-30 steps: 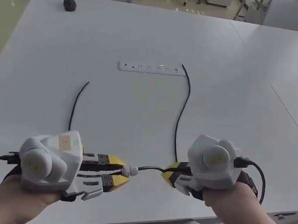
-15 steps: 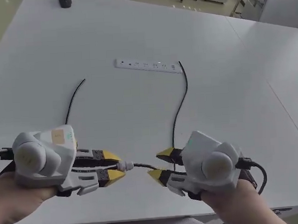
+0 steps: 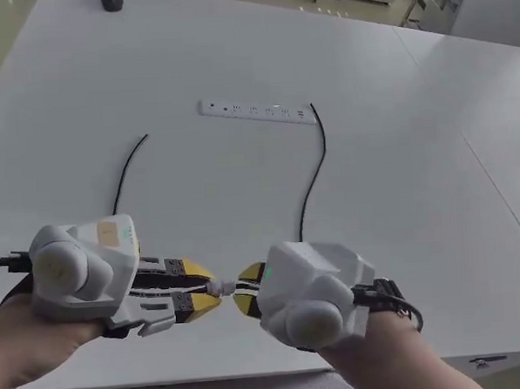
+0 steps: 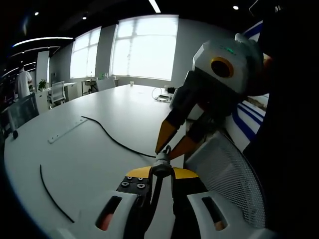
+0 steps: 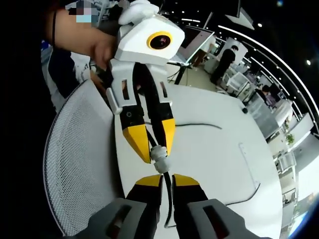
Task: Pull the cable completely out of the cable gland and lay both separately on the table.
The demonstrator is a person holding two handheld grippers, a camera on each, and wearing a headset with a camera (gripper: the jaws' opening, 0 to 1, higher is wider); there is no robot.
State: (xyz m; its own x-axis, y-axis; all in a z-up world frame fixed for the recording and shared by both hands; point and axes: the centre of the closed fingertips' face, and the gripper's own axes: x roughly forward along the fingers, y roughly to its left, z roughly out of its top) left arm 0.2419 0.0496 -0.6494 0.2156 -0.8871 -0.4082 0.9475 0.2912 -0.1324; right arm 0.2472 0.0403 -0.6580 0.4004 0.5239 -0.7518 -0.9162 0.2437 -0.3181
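Left gripper (image 3: 206,290) has its yellow tips pressed together on the white cable gland (image 3: 220,289), which sits right at the nose of its jaws. In the left gripper view the black cable (image 4: 153,193) runs back from the gland down the slot between them. Right gripper (image 3: 246,289) is nose to nose with it, tips just beside the gland and nearly meeting the left tips! In the right gripper view its jaws are drawn in tight on the cable, pinching it just short of the gland, which sits directly ahead of them. Both grippers hang low over the near edge of the table (image 3: 397,152). Beyond the right gripper the cable snakes off across the table, its far end lying by the power strip (image 3: 256,112), well ahead of both grippers. Ahead of the left gripper a second black strand (image 3: 126,171) lies on the table and slips behind that gripper's body; whether it's the same cable, cannot tell
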